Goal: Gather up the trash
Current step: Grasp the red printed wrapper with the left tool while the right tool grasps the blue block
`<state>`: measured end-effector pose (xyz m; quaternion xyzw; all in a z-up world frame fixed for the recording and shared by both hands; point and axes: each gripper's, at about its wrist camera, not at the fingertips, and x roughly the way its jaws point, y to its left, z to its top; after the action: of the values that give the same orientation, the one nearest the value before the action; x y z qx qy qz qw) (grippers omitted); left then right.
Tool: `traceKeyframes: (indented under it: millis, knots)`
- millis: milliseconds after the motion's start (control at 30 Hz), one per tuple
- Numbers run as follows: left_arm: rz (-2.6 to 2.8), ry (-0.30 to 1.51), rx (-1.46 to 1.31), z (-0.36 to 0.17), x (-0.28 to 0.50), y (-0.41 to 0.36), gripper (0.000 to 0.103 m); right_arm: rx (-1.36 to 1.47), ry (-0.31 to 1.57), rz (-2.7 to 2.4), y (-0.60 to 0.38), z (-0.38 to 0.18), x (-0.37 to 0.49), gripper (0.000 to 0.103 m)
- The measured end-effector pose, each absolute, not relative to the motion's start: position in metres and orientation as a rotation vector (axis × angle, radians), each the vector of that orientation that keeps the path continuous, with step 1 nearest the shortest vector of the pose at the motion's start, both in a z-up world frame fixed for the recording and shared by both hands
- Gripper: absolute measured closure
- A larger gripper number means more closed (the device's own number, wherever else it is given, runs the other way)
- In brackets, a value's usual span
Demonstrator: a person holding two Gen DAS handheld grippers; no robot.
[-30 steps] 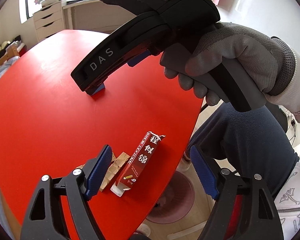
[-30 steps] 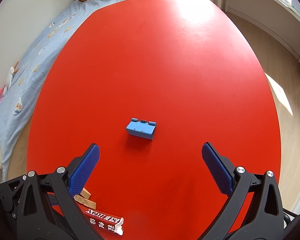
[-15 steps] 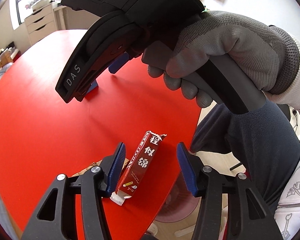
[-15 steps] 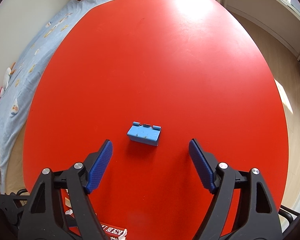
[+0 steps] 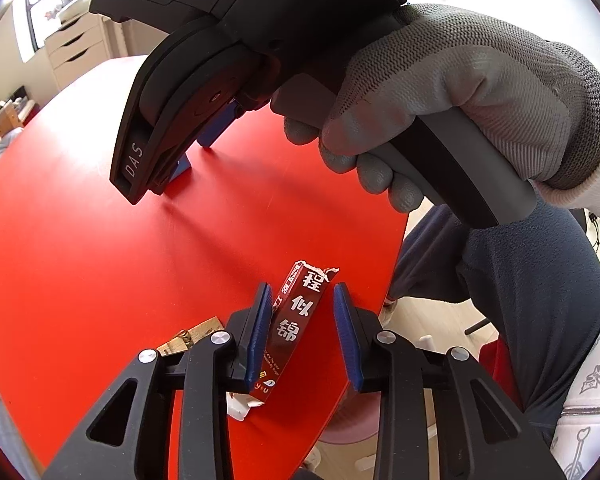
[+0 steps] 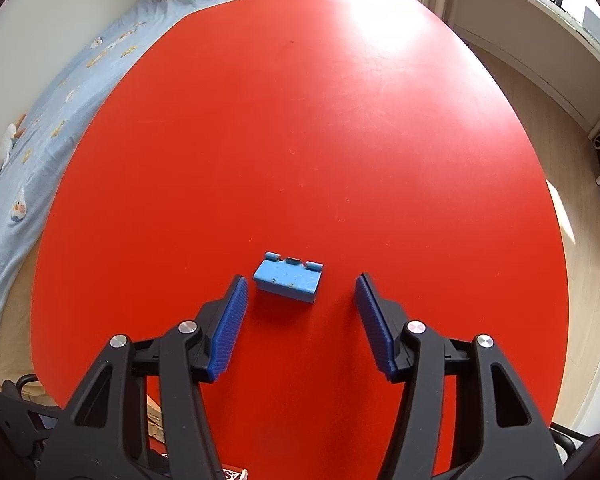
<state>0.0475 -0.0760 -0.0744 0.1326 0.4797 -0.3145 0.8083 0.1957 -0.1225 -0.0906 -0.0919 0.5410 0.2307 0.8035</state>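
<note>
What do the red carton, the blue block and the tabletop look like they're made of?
Red carton: printed paperboard, glossy; torn white edge at the top shows the paper core.
Blue block: likely hard plastic, matte, scuffed with pale scratches and small specks; moulded notches along one edge.
Tabletop: smooth red painted or laminated board, satin sheen with window glare; which one cannot be told.

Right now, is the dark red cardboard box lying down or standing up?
Lying down. The dark red cardboard box rests flat on the red table, its torn end open.
</note>
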Motion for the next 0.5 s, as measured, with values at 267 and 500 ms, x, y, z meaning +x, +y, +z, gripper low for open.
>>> traceKeyframes:
  millis: [267,500]
  knots:
    - [-0.667,1.021,0.279,-0.0748,0.0476,-0.0733,0.082,-0.204,1.150,0.495,-0.1233,-0.0914,0.1950,0.070]
    - [-0.649,1.013,0.271,-0.0727,0.0499,-0.0701,0.086,-0.208,1.138,0.514,-0.1219,-0.0908,0.1933,0.071]
